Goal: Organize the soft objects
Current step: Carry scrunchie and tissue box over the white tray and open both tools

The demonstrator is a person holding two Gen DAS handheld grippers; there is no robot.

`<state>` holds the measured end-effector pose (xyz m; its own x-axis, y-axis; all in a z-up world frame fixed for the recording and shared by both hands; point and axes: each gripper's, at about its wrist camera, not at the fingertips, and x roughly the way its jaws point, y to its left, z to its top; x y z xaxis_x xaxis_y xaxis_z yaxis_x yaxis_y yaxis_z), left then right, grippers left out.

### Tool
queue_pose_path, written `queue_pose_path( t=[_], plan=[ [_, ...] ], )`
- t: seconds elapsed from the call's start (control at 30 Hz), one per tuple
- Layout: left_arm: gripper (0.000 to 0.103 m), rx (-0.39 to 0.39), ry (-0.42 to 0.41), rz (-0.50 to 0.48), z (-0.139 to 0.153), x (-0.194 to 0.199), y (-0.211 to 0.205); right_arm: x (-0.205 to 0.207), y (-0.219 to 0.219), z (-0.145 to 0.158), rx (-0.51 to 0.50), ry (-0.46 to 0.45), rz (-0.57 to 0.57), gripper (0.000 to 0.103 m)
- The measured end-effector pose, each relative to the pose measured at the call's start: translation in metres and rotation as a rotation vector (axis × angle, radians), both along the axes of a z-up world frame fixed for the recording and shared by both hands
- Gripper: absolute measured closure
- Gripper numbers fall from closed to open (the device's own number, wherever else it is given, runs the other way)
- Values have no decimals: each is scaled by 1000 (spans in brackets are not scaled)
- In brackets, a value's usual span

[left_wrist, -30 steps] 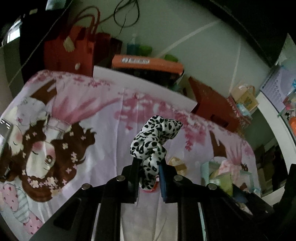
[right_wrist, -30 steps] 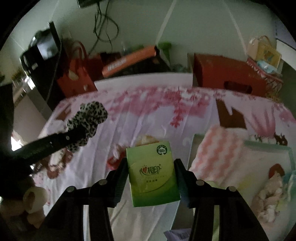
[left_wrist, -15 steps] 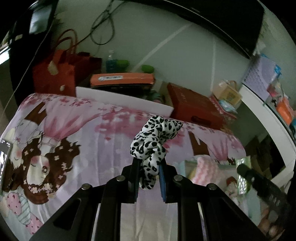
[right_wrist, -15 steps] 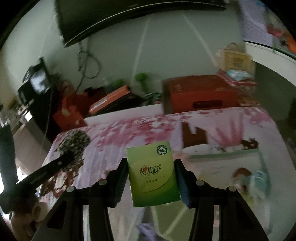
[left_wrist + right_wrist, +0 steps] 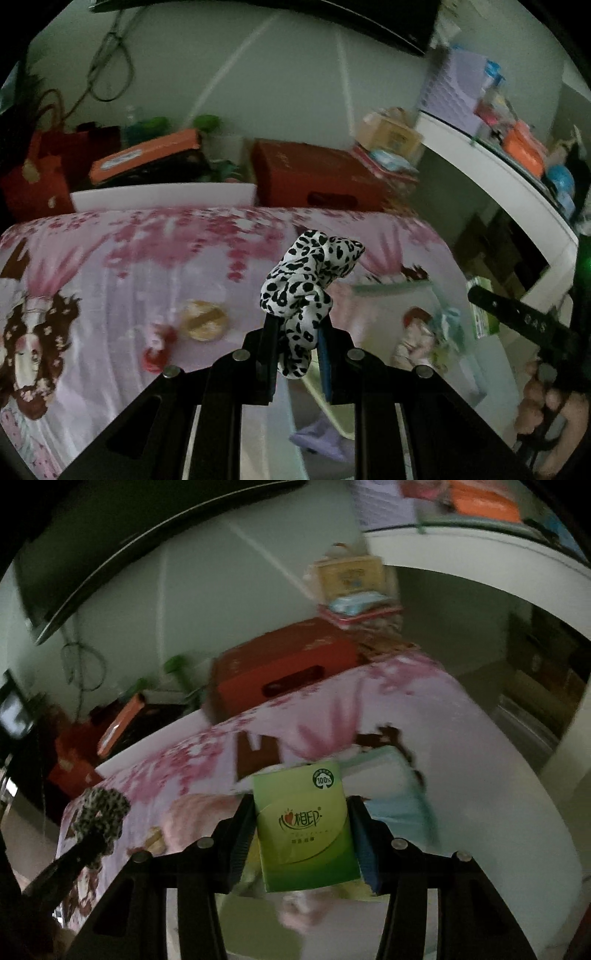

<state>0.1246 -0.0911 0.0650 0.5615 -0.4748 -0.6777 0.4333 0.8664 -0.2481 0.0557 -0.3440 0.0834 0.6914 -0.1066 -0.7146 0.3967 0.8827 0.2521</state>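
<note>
Pink cartoon bedsheet (image 5: 110, 280) carries a round tan piece (image 5: 205, 319) beside a red-white trinket (image 5: 157, 347)

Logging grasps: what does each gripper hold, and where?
Left gripper: spotted scrunchie, pinched at its lower end. Right gripper: green tissue pack, clamped by its sides.

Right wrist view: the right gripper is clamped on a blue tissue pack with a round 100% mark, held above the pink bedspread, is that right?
The colour is wrong. In the right wrist view the right gripper is clamped on a green tissue pack with a round 100% mark, held above the pink bedspread.
</note>
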Motion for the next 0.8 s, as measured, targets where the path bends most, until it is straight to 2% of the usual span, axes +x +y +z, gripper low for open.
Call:
queue_pose_path(
  t=[0.23,0.5,0.8],
  plan=[
    [84,17,24,-104,-9,-12,-37,-15,-37,-12,29,43,-101,50],
    [84,73,61,-167,-28,-17,-65,-6,-36,-28,59,71,-60,50],
    [80,146,137,-194,-61,-14,-83,14,-26,-60,65,182,-18,50]
  ],
)
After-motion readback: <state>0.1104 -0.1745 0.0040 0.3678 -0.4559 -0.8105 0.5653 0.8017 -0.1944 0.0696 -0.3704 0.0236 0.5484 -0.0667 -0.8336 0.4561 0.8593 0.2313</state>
